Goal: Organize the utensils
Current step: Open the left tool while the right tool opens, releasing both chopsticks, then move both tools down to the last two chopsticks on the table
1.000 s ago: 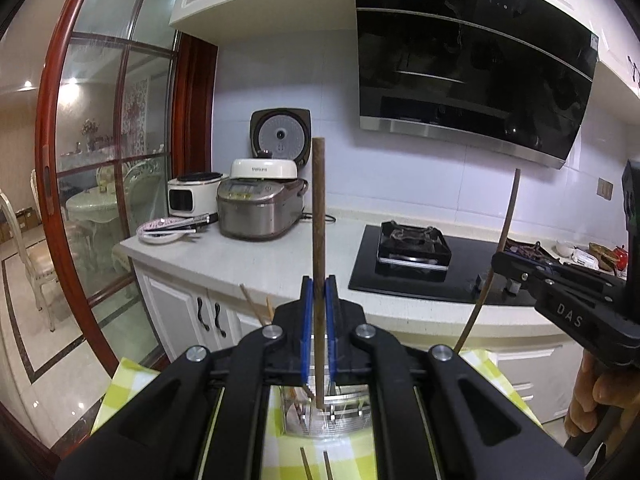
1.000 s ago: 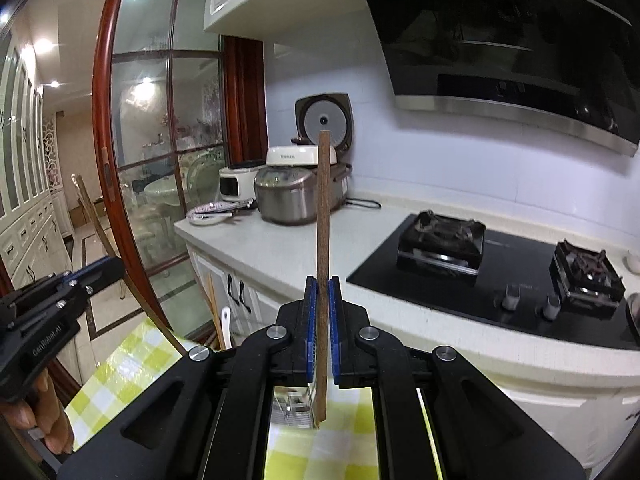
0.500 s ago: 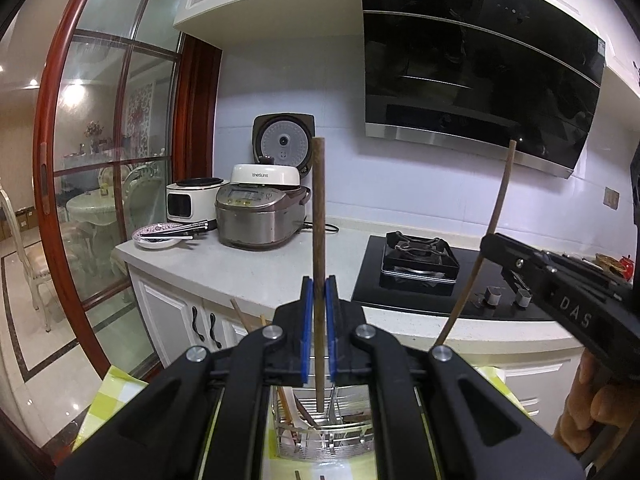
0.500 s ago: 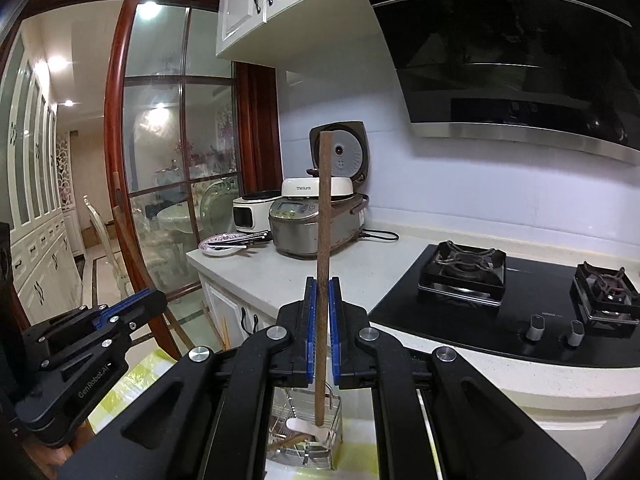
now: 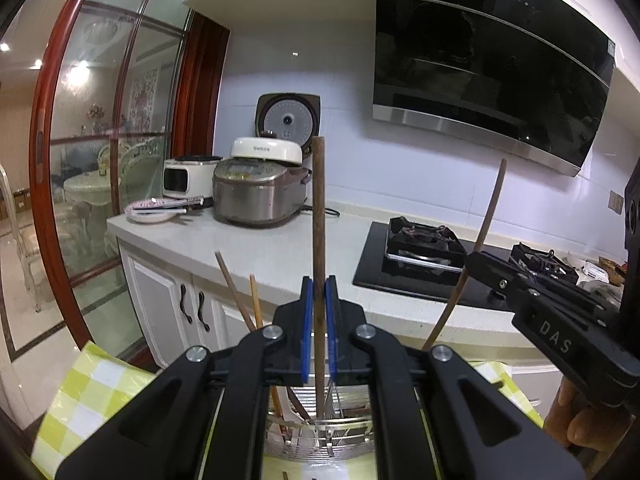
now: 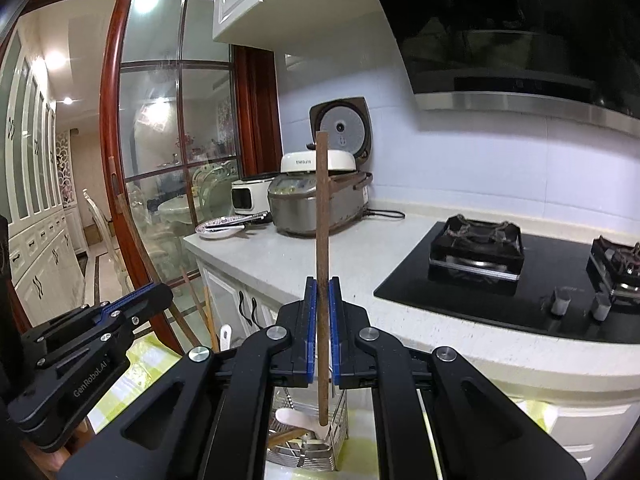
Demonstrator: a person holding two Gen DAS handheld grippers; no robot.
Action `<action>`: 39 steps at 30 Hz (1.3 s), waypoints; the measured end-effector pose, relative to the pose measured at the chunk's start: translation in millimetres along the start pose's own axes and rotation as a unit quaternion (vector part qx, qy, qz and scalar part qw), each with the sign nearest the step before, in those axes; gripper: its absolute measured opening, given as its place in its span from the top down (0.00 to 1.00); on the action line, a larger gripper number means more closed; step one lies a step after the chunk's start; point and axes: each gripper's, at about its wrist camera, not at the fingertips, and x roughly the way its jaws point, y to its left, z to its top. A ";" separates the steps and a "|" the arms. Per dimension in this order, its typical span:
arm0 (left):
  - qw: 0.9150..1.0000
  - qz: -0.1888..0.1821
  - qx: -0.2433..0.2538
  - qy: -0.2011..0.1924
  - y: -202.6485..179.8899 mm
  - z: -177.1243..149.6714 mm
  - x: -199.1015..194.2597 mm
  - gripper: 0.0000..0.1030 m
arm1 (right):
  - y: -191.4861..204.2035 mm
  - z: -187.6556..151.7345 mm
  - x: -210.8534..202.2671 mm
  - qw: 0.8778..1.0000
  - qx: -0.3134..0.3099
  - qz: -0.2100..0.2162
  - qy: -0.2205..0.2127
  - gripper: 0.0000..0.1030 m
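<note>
Both the left tongs (image 5: 319, 300) and right tongs (image 6: 322, 304) are each pinching a dark chopstick (image 5: 318, 216) (image 6: 322, 216), standing upright, lower tips hanging over the wire utensil rack (image 5: 320, 440).

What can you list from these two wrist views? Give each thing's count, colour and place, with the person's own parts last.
Round wire utensil basket: one, silver, on the checked cloth below both grippers.
Yellow-green checked cloth: one, under the basket.
Dark wooden chopstick: two, brown, one upright in each gripper.
Silver rice cooker: one, white lid, on the counter.
Black gas hob: one, on the counter.
Black range hood: one, on the wall.
Left gripper: black, blue pads, shut.
Right gripper: black, blue pads, shut.
</note>
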 end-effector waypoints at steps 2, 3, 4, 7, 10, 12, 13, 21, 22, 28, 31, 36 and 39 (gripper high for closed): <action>1.000 -0.002 -0.001 0.006 1.6 -8.1 4.6 0.94 | -0.8 -7.4 3.7 1.000 0.000 0.000 0.005 0.94; 1.000 -0.001 -0.003 0.009 2.7 -11.6 6.6 0.94 | -1.8 -10.5 5.9 1.000 0.002 0.000 0.008 0.94; 1.000 -0.001 -0.004 0.011 2.9 -13.6 8.3 0.94 | -2.9 -14.8 8.2 1.000 0.004 -0.002 0.011 0.94; 1.000 -0.003 -0.005 0.020 5.6 -23.3 12.1 0.94 | -7.1 -23.5 13.4 1.000 0.012 -0.008 0.019 0.94; 1.000 -0.002 -0.015 0.025 11.5 -30.0 17.1 0.93 | -11.9 -26.9 13.2 0.999 0.027 -0.006 0.016 0.91; 0.999 0.001 -0.021 0.030 14.7 -32.7 19.4 0.87 | -12.5 -27.1 12.8 0.999 0.026 -0.015 0.019 0.83; 0.999 0.004 -0.025 0.031 16.9 -34.4 19.3 0.82 | -13.4 -27.6 12.7 0.999 0.028 -0.020 0.019 0.69; 0.998 0.017 -0.057 0.008 32.5 -41.9 -5.3 0.49 | -30.2 -33.9 -17.5 0.997 0.061 -0.046 -0.024 0.36; 0.998 0.019 -0.060 0.004 34.1 -43.0 -9.8 0.47 | -34.1 -36.1 -23.4 0.996 0.071 -0.053 -0.030 0.34; 0.997 0.048 -0.052 -0.026 37.3 -59.4 -51.7 0.41 | -58.5 -77.4 -66.2 0.983 0.134 -0.116 -0.040 0.29; 0.997 0.055 -0.044 -0.010 35.2 -78.1 -67.5 0.37 | -58.8 -106.2 -78.8 0.980 0.142 -0.141 -0.018 0.28; 0.996 0.061 -0.020 0.057 31.8 -110.7 -70.5 0.34 | -44.0 -149.4 -84.0 0.981 0.125 -0.140 0.047 0.28; 0.993 0.057 -0.022 0.098 33.9 -131.3 -68.2 0.34 | -31.7 -170.7 -82.7 0.981 0.109 -0.136 0.084 0.28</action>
